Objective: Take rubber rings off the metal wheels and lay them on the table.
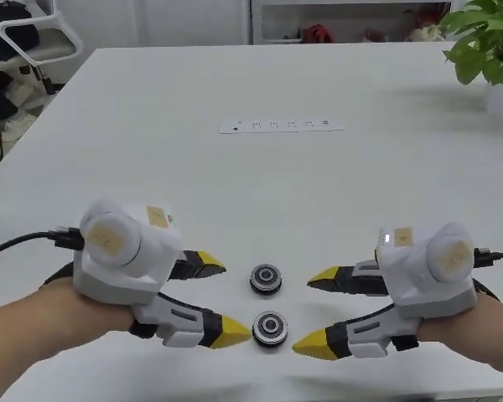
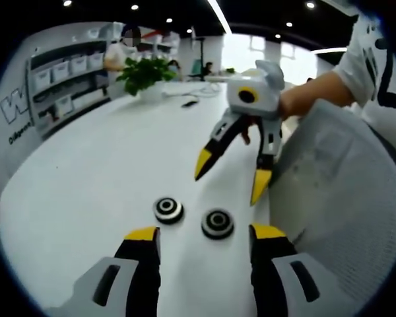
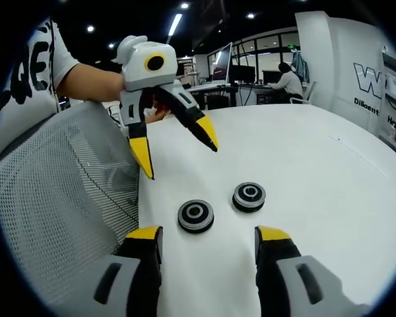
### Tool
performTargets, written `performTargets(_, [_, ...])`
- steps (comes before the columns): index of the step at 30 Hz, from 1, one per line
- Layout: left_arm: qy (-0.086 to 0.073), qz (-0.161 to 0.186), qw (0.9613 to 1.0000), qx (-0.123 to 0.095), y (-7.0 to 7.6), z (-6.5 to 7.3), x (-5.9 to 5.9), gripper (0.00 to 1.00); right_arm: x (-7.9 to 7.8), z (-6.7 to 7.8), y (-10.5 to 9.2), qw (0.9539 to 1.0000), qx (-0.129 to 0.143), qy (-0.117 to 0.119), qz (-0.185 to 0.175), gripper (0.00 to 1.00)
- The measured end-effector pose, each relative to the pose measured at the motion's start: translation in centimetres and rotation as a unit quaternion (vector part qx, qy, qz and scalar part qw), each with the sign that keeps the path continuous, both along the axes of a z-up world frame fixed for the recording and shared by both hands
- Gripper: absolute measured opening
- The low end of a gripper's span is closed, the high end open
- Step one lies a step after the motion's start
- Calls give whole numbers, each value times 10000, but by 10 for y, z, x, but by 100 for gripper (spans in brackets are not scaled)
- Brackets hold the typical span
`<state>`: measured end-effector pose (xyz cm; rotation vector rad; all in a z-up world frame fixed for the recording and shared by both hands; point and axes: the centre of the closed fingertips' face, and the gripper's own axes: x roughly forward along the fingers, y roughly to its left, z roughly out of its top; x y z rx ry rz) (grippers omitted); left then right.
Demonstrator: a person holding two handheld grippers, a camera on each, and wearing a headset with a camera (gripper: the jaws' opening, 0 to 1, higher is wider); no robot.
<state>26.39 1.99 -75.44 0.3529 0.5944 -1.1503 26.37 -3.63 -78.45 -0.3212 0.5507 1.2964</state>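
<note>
In the head view, the far wheel (image 1: 266, 279) and the near wheel (image 1: 270, 327) lie flat, close together, on the white worktop (image 1: 235, 193). They sit between the left tool (image 1: 225, 299) and the right tool (image 1: 317, 309), both spread and empty. Each wheel seems to carry its dark rubber ring, so nothing is done yet. One tool would best pin a wheel while the other works a tip under the ring, since such light wheels will probably slide. A power strip (image 1: 282, 126) and a plant (image 1: 484, 40) stand well apart and are no hindrance.

In the left gripper view, the near wheel lies just ahead of the jaws, with the right tool beyond it, tips down.

In the right gripper view, a mesh chair back (image 3: 66, 198) crowds the worktop edge and may hamper the elbows.
</note>
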Motion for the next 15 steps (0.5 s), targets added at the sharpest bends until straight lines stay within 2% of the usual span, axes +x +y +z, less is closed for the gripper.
performTargets(1, [67,1,10000,-18,-2,-1,0,53,-1,0,1,10000,-8,-3,33,53])
performTargets(5, [63,-79,9999,27,-7,-5,-1,52,-2,-3,3,10000,-28,6,91,51])
performTargets(15, [228,-153,9996,13,-14,-14,-3,44,-4,-7,6,9997,-72,46,225,47])
